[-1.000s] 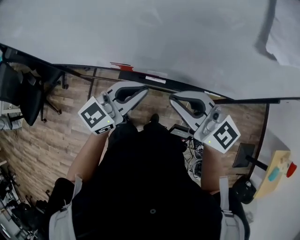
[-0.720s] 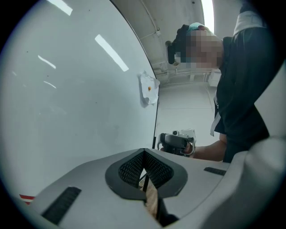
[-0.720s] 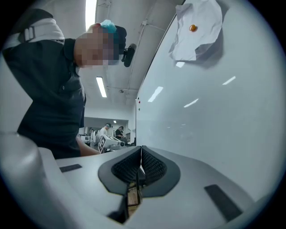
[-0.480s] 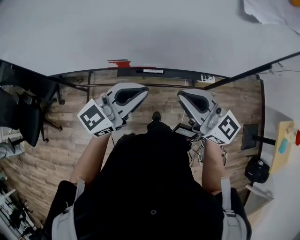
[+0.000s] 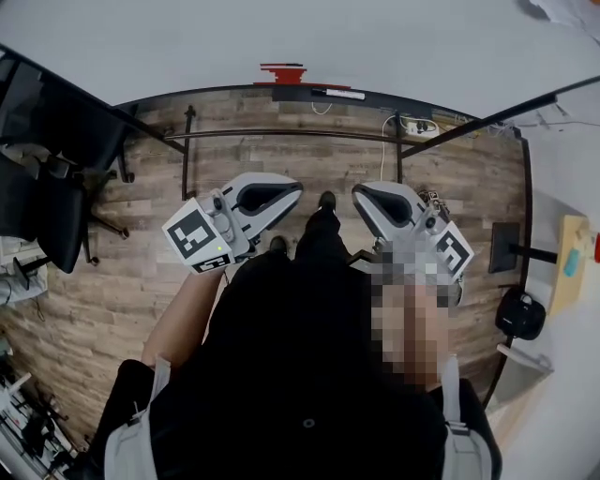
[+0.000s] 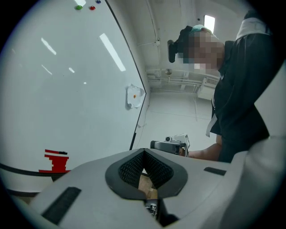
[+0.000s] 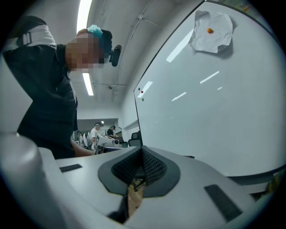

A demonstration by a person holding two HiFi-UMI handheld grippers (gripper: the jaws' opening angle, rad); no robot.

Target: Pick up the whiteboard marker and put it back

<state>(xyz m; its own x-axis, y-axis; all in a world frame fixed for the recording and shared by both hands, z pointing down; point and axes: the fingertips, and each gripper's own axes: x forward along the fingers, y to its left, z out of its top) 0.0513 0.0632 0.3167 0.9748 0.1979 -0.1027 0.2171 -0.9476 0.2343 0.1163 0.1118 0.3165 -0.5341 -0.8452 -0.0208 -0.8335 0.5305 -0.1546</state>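
Along the lower edge of the whiteboard, on the narrow ledge, lies what we take to be the whiteboard marker, a thin pale stick just beside a red block. We hold both tools well apart from it, in front of the body and over the wooden floor. The left gripper is clenched with nothing in it, and the right gripper is the same, its tips pressed together on air.

We see the main risk in those closed jaws. If we reach in without spreading them first, a tip would shove the marker along the ledge or off its front edge to the floor. The ledge looks shallow and the marker round, so a slanted approach could also set it rolling, or bump the red block. Gripping it at the cap might pull the cap loose.

The head view alone shows the marker, the ledge and both tools together, but not how the pads meet. The two gripper views show that plainly. The left gripper view adds two small magnets at the board's top. The right gripper view adds a crumpled paper pinned near the board's upper corner. In neither can we pick out the marker with confidence.
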